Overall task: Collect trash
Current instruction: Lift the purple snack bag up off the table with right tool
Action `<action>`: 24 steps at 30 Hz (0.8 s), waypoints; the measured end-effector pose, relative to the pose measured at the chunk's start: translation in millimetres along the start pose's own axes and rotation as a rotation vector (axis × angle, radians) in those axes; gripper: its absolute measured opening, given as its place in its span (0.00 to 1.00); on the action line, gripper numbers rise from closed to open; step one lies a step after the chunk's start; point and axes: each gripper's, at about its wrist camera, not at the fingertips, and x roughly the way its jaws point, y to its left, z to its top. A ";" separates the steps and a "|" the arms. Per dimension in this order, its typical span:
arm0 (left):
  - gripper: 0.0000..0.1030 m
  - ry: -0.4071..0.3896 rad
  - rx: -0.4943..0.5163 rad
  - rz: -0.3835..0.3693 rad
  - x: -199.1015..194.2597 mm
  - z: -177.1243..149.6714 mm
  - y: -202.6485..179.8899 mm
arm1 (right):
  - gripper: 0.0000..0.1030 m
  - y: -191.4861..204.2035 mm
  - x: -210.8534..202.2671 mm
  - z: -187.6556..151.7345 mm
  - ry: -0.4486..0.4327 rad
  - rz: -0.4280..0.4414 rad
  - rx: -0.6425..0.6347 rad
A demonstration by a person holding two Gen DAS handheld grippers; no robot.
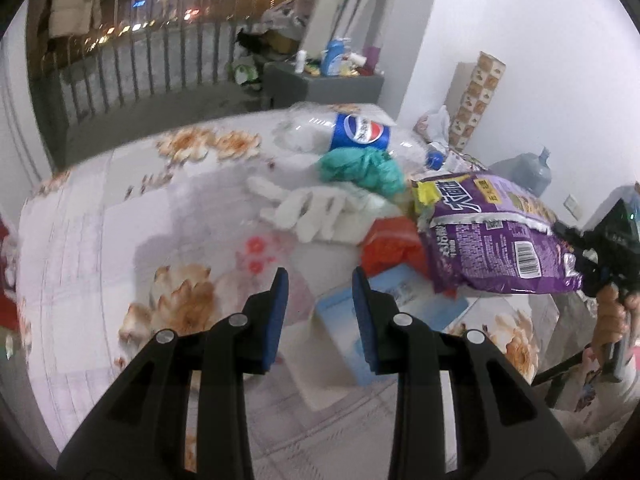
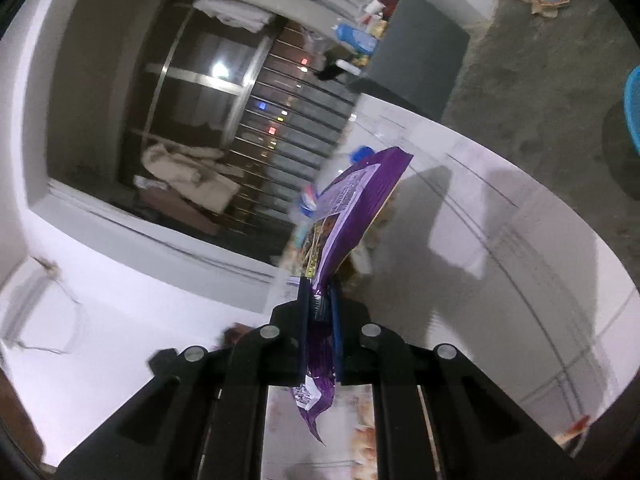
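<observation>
A purple snack bag (image 1: 496, 236) hangs in the air at the right, held by my right gripper (image 1: 592, 264). In the right wrist view my right gripper (image 2: 320, 284) is shut on the bag's (image 2: 352, 216) edge. My left gripper (image 1: 320, 276) is open and empty above the floral table (image 1: 100, 240), over a light blue packet (image 1: 344, 320). Beyond it lie a white glove (image 1: 308, 208), a red wrapper (image 1: 392, 244), a green crumpled bag (image 1: 360, 168) and a clear Pepsi bottle (image 1: 360, 134).
A grey cabinet (image 1: 320, 84) with bottles stands behind the table by a railed window (image 1: 140, 64). A blue water jug (image 1: 532, 172) and a patterned box (image 1: 476, 100) stand by the right wall. A blue basin (image 2: 632, 108) sits on the floor.
</observation>
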 end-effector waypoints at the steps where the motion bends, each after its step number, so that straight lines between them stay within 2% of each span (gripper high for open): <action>1: 0.30 0.008 -0.019 -0.010 -1.6 -3.8 4.8 | 0.09 1.1 2.5 -0.2 0.005 -0.048 -0.023; 3: 0.33 0.021 -0.035 -0.034 -2.3 -9.4 8.2 | 0.09 0.7 9.6 -3.5 0.022 -0.140 -0.069; 7: 0.48 0.061 -0.033 -0.062 4.3 -17.5 6.7 | 0.09 -3.9 15.0 -4.9 0.036 -0.197 -0.082; 9: 0.50 0.093 -0.036 -0.076 10.7 -20.6 3.4 | 0.09 -7.3 16.1 -3.7 0.037 -0.203 -0.076; 14: 0.50 0.173 -0.095 -0.111 29.7 -28.2 0.8 | 0.09 -10.4 13.5 -8.2 0.032 -0.213 -0.070; 18: 0.49 0.178 -0.141 -0.162 31.0 -33.0 -0.2 | 0.09 -10.9 10.5 -9.3 0.030 -0.214 -0.069; 24: 0.37 0.169 -0.176 -0.222 33.6 -34.7 -0.3 | 0.09 -11.6 13.4 -9.6 0.036 -0.214 -0.063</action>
